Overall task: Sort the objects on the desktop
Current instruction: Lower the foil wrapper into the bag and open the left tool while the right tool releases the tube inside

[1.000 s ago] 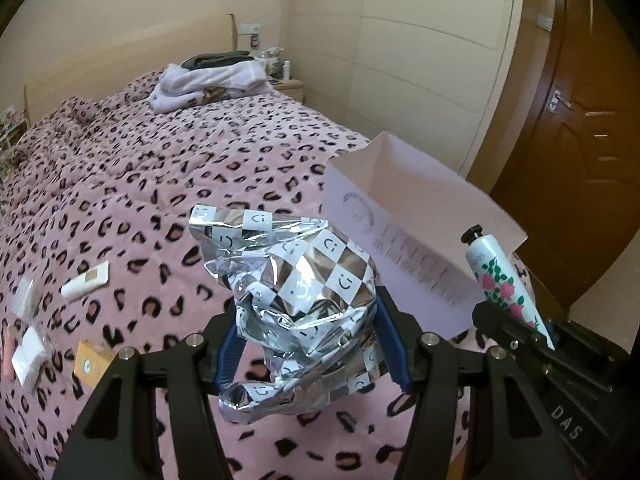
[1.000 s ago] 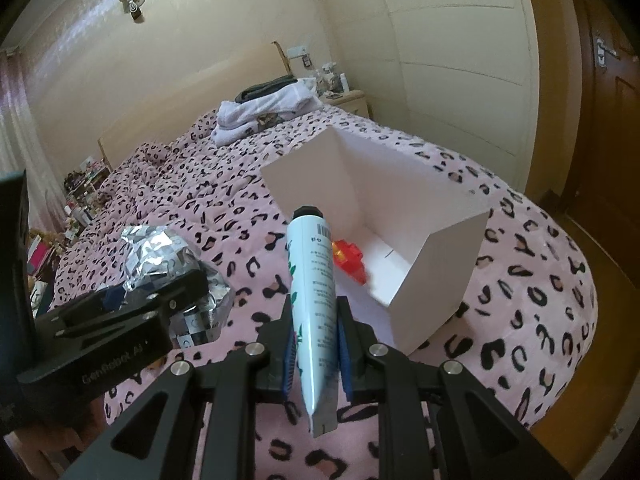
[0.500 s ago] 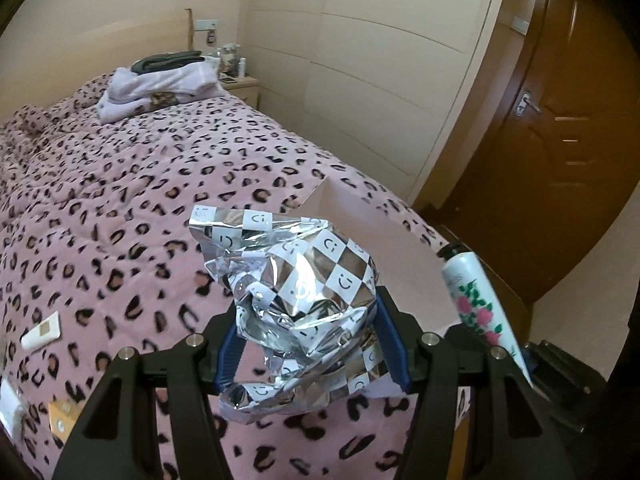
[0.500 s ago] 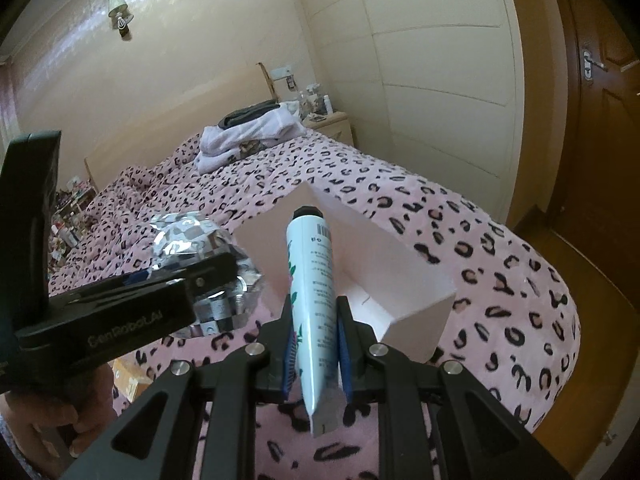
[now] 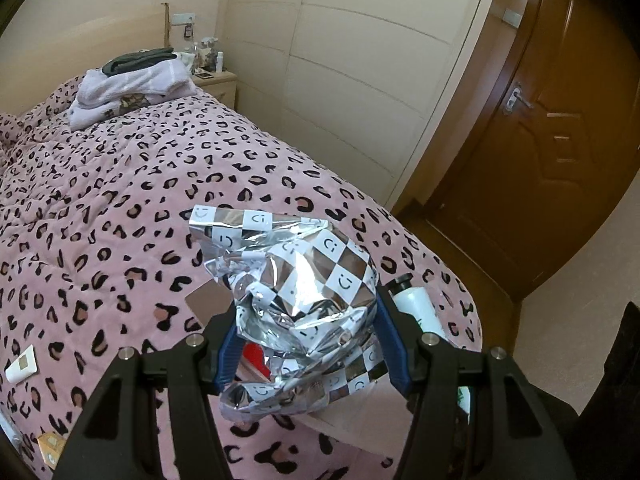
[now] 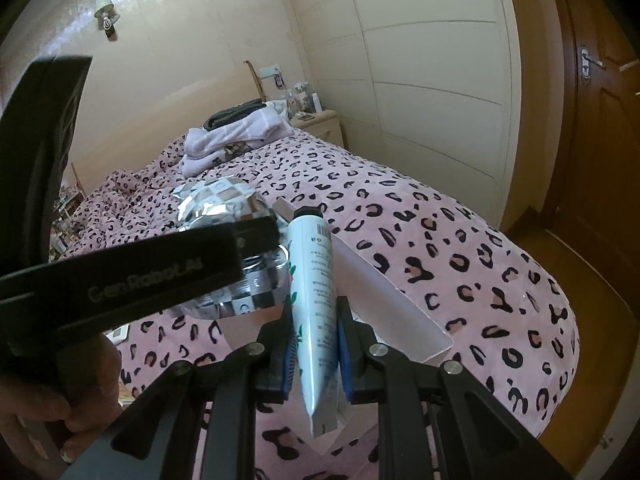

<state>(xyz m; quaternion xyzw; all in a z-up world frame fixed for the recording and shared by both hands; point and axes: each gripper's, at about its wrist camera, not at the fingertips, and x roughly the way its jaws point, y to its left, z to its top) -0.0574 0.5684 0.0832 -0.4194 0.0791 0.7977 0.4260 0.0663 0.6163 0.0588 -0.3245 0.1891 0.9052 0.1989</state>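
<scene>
Loose items: a white packet (image 5: 22, 368) and an orange packet (image 5: 50, 446) lie on the bedspread (image 5: 120, 200) at far left, outside the box (image 6: 384, 304); by this evidence, sorting is incomplete.

Left gripper (image 5: 306, 344): clamped on a crumpled foil bag (image 5: 296, 280), held in the air above the box.

Box: one red item (image 5: 256, 354) lies inside.

Right gripper (image 6: 314, 338): clamped on a white tube (image 6: 314, 280), cap up, held over the box.

Hidden: the foil bag and grippers block most of the box interior. Its full contents cannot be determined. The packets are too small to identify.
</scene>
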